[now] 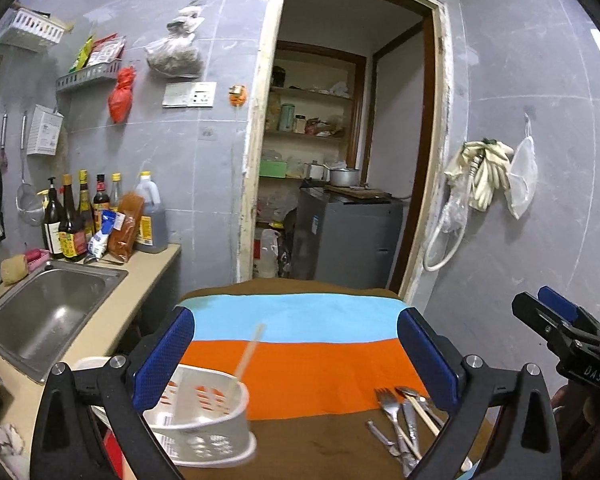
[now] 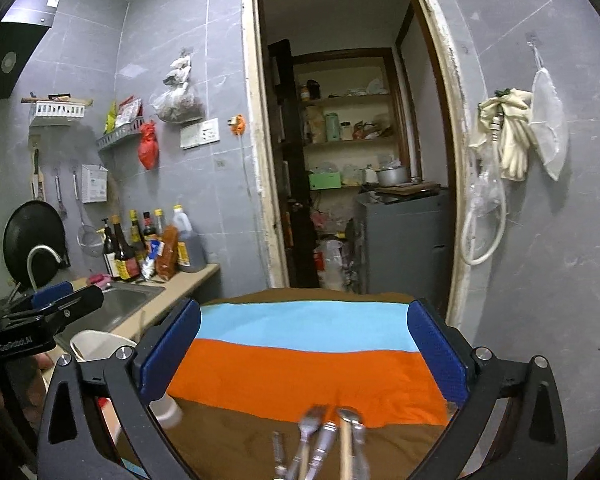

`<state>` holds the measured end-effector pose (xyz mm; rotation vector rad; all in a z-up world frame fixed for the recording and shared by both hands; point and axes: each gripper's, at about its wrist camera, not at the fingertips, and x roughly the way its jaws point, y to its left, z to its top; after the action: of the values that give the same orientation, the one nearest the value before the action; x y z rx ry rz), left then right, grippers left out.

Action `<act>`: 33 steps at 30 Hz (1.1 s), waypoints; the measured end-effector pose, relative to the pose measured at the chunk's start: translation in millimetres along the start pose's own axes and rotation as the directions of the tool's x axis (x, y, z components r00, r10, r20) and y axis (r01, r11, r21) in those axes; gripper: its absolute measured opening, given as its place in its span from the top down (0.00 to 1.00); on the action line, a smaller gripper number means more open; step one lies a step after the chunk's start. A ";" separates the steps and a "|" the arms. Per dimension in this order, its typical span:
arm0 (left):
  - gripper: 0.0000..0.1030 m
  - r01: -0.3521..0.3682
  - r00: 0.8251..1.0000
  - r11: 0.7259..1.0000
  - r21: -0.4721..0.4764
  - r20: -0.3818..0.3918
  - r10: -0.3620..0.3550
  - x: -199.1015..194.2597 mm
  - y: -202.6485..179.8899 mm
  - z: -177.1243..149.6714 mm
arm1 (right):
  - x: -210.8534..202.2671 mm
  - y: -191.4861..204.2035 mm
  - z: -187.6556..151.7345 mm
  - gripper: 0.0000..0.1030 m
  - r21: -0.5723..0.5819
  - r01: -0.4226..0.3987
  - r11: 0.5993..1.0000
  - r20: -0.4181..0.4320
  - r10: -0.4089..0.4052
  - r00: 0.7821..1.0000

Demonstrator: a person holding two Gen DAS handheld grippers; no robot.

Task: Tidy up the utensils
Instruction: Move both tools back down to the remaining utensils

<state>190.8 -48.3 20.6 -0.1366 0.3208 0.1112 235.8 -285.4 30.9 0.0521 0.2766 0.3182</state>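
Cutlery pile is seen low and right of centre between the left claw fingers, lying on the brown part of the table cloth, just below the orange stripe. A fork, a spoon, a pale chopstick and what looks like a knife are overlapped and touching; exact count cannot be told. In the right wrist view the same pile sits directly under the right claw, blurred.

White slotted holder is placed just inside the left finger of the left claw, a thin stick already standing tilted in it.

Both claws are spread wide, nothing gripped. The right claw also shows at the left view's right edge, well apart from the pile.

Handling, judged: metal pieces are stiff, light, smooth, likely slippery, and lie flat on cloth, so little is offered to pinch. A hold across a handle mid-shaft, where one piece is propped on another, is judged best; the fork handle looks most exposed. The chopstick is thin and could roll. Neighbours may be dragged along. The holder looks light plastic and could be tipped or pushed if bumped.
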 end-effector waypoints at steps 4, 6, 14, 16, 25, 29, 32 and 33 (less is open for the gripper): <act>0.01 -0.002 1.000 1.000 -0.002 -0.025 0.002 8.8 -22.0 -12.5 | 2.4 -25.5 -7.4 0.02 0.005 0.006 1.000 -0.028 -0.006 1.000; 0.01 -0.006 0.999 1.000 -0.008 -0.040 0.006 13.7 -31.2 -20.1 | 5.8 -37.1 -12.4 0.02 0.005 0.007 1.000 -0.043 -0.007 0.999; 0.01 -0.038 0.991 0.998 -0.044 -0.127 0.032 42.8 -56.2 -63.2 | 28.8 -76.5 -45.9 0.02 -0.006 0.005 1.000 -0.126 -0.006 0.992; 0.01 -0.048 0.986 0.997 -0.062 -0.163 0.037 53.6 -59.5 -76.8 | 35.2 -83.7 -56.2 0.02 -0.005 0.002 1.000 -0.147 -0.003 0.989; 0.01 -0.041 0.946 0.994 -0.101 -0.323 0.006 96.2 -62.0 -117.3 | 76.8 -105.2 -106.3 0.02 0.037 -0.037 0.999 -0.269 0.045 0.962; 0.03 -0.027 0.926 0.993 -0.111 -0.378 -0.017 111.5 -62.7 -131.9 | 95.8 -110.6 -123.2 0.02 0.072 -0.074 0.995 -0.316 0.093 0.944; 0.16 -0.008 0.910 0.993 -0.119 -0.413 -0.042 120.9 -64.0 -140.3 | 111.5 -110.8 -137.3 0.09 0.089 -0.107 0.990 -0.353 0.132 0.926; 0.19 0.000 0.903 0.993 -0.119 -0.426 -0.052 124.6 -64.8 -143.4 | 116.8 -110.7 -141.1 0.16 0.093 -0.114 0.989 -0.366 0.141 0.920</act>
<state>272.9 -122.9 -146.7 -0.2831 0.7551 0.0722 336.7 -352.6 -145.5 0.0794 0.6647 0.4486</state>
